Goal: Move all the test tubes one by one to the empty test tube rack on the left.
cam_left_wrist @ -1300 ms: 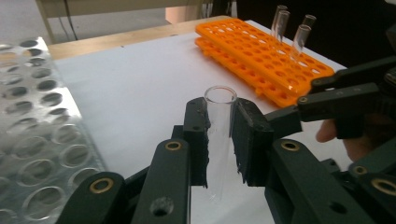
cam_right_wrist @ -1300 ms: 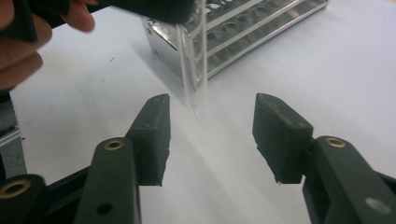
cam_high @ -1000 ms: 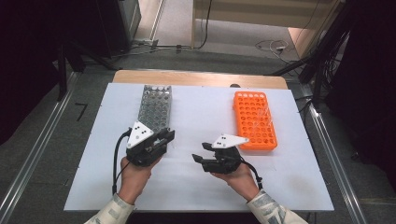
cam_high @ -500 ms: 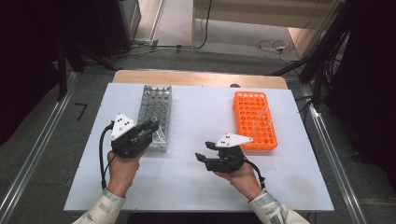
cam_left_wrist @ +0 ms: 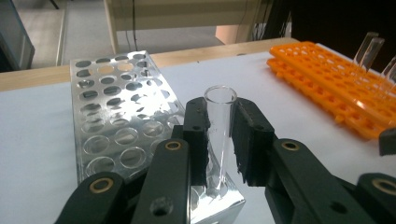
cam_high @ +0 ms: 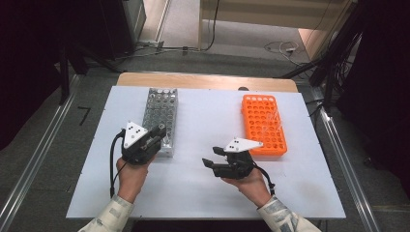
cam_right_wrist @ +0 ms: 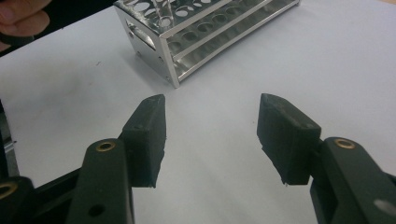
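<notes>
A: What does the left gripper (cam_left_wrist: 219, 140) hold?
B: 1 clear glass tube (cam_left_wrist: 219, 126), open-topped, clamped upright over the silver rack's (cam_high: 159, 113) near corner.
A: The right gripper (cam_right_wrist: 210, 135)?
B: Jaws apart, nothing between them, above the white table (cam_high: 208, 188); grey floor beyond.

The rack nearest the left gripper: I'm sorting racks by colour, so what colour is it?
Silvery bare metal rack, with round holes; the left gripper view shows it best.
</notes>
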`<action>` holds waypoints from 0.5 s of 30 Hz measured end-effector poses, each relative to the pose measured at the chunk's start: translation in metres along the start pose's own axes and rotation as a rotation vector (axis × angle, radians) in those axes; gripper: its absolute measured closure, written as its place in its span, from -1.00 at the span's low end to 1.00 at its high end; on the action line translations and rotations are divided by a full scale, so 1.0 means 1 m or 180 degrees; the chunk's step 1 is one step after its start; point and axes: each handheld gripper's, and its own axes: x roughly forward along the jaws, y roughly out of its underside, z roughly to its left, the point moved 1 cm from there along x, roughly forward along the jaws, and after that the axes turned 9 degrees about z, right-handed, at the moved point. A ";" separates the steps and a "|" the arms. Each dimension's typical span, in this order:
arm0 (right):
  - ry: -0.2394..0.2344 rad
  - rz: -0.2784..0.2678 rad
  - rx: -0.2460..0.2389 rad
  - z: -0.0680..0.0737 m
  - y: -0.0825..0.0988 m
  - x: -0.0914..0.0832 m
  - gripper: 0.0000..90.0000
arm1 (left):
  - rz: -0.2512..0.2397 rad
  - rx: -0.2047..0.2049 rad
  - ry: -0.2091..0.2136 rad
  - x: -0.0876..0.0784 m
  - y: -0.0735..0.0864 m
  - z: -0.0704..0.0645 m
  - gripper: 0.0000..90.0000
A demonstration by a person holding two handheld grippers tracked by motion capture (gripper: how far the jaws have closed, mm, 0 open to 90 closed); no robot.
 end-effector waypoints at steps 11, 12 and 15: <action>0.0001 0.0024 -0.0018 0.000 0.002 -0.001 -0.09 | 0.0332 0.0211 -0.0148 0.016 0.020 -0.010 0.65; 0.0003 0.0027 -0.0018 0.000 0.002 0.000 -0.09 | 0.0366 0.0214 -0.0156 0.017 0.021 -0.010 0.64; 0.0005 0.0036 -0.0020 0.001 0.002 0.000 -0.09 | 0.0389 0.0207 -0.0140 0.019 0.023 -0.011 0.63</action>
